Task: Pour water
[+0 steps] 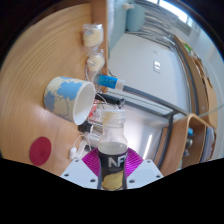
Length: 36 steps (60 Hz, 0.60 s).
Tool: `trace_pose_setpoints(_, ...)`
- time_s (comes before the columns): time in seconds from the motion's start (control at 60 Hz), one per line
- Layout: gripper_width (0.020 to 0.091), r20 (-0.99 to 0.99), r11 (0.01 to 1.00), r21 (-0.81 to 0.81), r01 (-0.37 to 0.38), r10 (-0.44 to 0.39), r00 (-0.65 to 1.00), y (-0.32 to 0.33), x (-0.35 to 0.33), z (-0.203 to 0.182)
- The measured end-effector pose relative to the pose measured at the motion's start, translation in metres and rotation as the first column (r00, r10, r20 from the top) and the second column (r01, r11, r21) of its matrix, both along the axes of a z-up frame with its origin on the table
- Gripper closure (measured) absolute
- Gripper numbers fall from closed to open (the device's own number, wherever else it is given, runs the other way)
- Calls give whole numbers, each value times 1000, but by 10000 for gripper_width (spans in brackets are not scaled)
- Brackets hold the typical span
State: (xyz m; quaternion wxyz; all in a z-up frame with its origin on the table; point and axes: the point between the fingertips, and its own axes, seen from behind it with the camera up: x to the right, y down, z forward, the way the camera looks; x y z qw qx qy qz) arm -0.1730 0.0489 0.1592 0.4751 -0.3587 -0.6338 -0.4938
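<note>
Between the fingers point(113, 172), which pinch it at both sides, stands a clear bottle point(113, 140) with a dark label, long axis upright and mouth pointing away towards the cup. Just beyond it a pale blue cup point(70, 98) lies tipped over the tabletop point(40, 60), mouth towards the bottle. Judged step: bottle carried to the cup, pouring not begun; next the neck must tilt over the rim.

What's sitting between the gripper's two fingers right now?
In the gripper view, a clear bottle with a dark label stands between the gripper fingers, its neck tipped toward the blue-and-white cup beyond.
</note>
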Motion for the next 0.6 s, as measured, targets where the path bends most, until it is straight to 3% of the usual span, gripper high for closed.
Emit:
trace_pose_setpoints(0.05,824,-185,997,-69,36,-48,982,-4,11,1)
trace_pose_setpoints(0.133,825,-484,971,-238,22,-138,864,-6,31,-7)
trace_pose_setpoints(0.217,815,-713,938,-346,-16,-252,655,-10,40,-23)
trace_pose_setpoints(0.267,815,-802,908,-409,-90,-311,510,-9,48,-30)
trace_pose_setpoints(0.433,816,-892,843,-444,-303,-448,61,-9,52,-54)
trace_pose_setpoints(0.6,815,-889,842,-384,-379,-448,-94,-6,47,-53)
